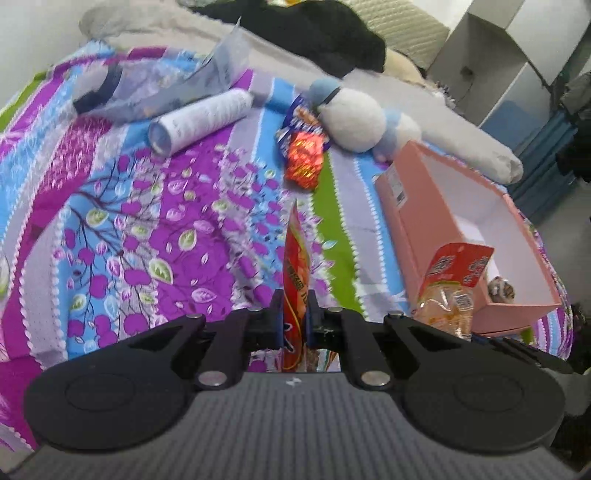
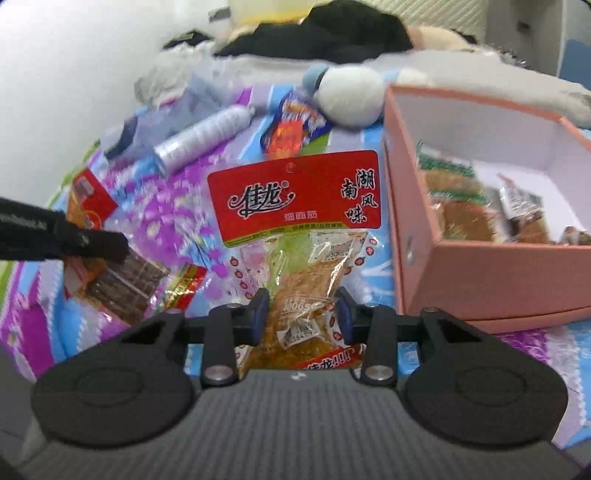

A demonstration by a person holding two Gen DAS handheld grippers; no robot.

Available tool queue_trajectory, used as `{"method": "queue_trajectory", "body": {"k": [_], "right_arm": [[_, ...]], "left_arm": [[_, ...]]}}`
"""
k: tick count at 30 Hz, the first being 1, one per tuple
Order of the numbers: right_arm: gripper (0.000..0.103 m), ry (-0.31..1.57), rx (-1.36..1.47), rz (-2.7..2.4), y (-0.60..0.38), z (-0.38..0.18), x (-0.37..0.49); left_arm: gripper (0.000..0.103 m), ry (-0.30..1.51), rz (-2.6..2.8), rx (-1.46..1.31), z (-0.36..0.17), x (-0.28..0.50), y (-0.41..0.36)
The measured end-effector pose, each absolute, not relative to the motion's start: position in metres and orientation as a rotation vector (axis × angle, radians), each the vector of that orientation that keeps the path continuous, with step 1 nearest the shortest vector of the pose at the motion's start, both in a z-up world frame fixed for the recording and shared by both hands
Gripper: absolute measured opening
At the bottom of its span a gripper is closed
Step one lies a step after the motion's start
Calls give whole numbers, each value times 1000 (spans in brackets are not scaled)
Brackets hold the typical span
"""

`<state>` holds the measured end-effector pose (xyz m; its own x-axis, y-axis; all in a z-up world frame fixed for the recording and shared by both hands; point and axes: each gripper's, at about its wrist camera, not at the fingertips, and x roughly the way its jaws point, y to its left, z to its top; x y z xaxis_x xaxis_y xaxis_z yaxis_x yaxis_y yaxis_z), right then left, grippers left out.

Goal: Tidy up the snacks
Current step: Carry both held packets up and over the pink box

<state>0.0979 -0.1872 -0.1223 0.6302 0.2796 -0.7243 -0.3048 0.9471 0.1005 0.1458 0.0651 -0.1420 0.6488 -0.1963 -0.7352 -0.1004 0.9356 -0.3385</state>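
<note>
My left gripper (image 1: 295, 314) is shut on a red snack packet (image 1: 295, 258), seen edge-on and held above the patterned bedspread (image 1: 147, 221). In the right wrist view, that same packet (image 2: 122, 284) shows brown contents under the left gripper's black finger (image 2: 92, 242). My right gripper (image 2: 301, 314) is shut on a clear packet with a red header card (image 2: 295, 195), lifted off the bed beside the open pink box (image 2: 480, 273). The box holds several packets (image 2: 461, 218). The left wrist view shows the right-hand packet (image 1: 458, 280) in front of the pink box (image 1: 406, 210).
A blue-and-orange packet (image 1: 303, 147) lies by a white-and-blue plush toy (image 1: 351, 118). A small red-and-green packet (image 2: 184, 288) lies on the bed. A white roll (image 1: 199, 122), a plastic bag (image 1: 155, 88) and black clothing (image 1: 314, 33) lie further back. White shelves (image 1: 498, 55) stand at right.
</note>
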Motion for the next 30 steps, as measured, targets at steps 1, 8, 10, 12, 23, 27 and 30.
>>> {"method": "queue_trajectory", "body": {"k": [1,8,10,12,23,27,30], "right_arm": [[41,809,-29,332,-188,-115,94],[41,708,-11,301,-198,-67,71],[41,685,1,290,-202,-56,67],[41,663,6,274,-208,-45,63],[41,606,21,180,-243,-18,47],[41,610,38,141,-262,-16,49],[31,612,47,115,-276,-16,55]], "left_arm": [[11,858,-63,-368,-136,144,64],[11,786,-119,-328,-91,133,43],[11,764,-141,-320,-79,130,36],[11,748,-160,-311,-68,128,29],[11,718,-267,-289,-39,132,-18],[11,724,-299,-277,-35,144,-37],[11,731,-321,-266,-33,159,-54]]}}
